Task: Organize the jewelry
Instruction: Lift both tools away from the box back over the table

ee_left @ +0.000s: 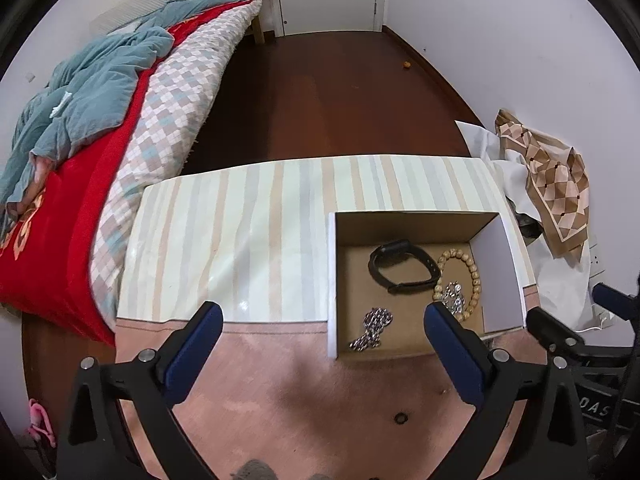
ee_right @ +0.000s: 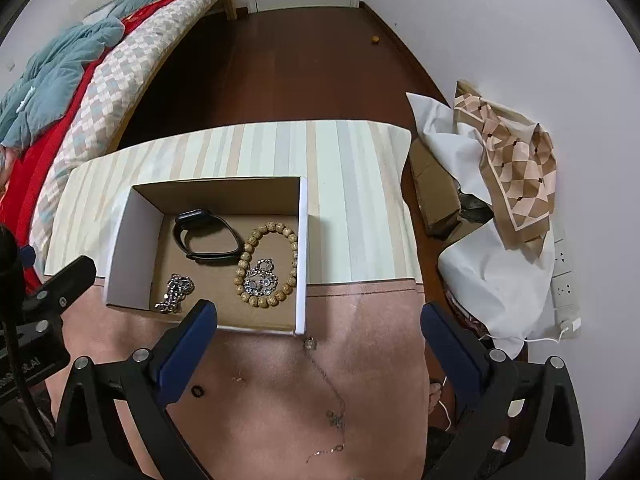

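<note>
An open cardboard box [ee_left: 331, 280] [ee_right: 302, 240] stands on the table. In it lie a black smart band [ee_left: 396, 266] [ee_right: 208, 238], a wooden bead bracelet [ee_left: 474, 276] [ee_right: 290, 240], a silver ornament [ee_left: 454, 296] [ee_right: 261, 278] and a silver chain [ee_left: 372, 328] [ee_right: 174, 292]. A thin necklace [ee_right: 330, 392] and a small black ring [ee_left: 400, 419] [ee_right: 197, 392] lie on the pink cloth in front of the box. My left gripper [ee_left: 324, 316] is open and empty near the box's front left corner. My right gripper [ee_right: 318, 316] is open and empty above the necklace.
The table has a striped cloth [ee_left: 248, 220] at the back and a pink cloth [ee_right: 380, 320] in front. A bed with a red blanket [ee_left: 60, 240] stands to the left. White paper and a patterned scarf [ee_right: 516, 176] lie to the right, by a wall socket [ee_right: 564, 280].
</note>
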`<action>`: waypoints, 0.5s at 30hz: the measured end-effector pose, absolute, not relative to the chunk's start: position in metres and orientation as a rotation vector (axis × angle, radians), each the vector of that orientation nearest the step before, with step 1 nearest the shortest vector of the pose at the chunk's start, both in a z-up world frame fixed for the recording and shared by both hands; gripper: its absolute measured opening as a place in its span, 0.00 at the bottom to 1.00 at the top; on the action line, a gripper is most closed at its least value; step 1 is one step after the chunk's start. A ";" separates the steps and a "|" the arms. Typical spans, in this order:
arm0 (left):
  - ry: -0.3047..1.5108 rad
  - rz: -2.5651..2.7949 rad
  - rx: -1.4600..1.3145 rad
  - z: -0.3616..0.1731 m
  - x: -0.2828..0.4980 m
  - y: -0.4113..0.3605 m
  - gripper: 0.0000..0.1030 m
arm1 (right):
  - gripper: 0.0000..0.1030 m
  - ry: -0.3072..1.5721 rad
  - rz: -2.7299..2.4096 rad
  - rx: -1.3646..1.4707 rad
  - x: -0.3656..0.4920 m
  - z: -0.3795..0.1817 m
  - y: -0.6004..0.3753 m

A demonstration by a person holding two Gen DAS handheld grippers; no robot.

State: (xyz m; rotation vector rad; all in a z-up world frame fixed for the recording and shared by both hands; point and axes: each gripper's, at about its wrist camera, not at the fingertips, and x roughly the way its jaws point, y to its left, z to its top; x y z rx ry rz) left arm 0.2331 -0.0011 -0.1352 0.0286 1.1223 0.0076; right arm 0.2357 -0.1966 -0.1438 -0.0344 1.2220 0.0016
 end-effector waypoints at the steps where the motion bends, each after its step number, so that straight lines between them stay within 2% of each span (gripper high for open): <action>1: 1.118 0.012 0.031 -0.133 0.230 0.000 1.00 | 1.00 1.215 0.000 -0.036 0.233 -0.141 -0.195; 15: 0.971 0.062 0.079 -0.073 0.156 0.007 1.00 | 1.00 1.059 -0.006 -0.039 0.164 -0.068 -0.189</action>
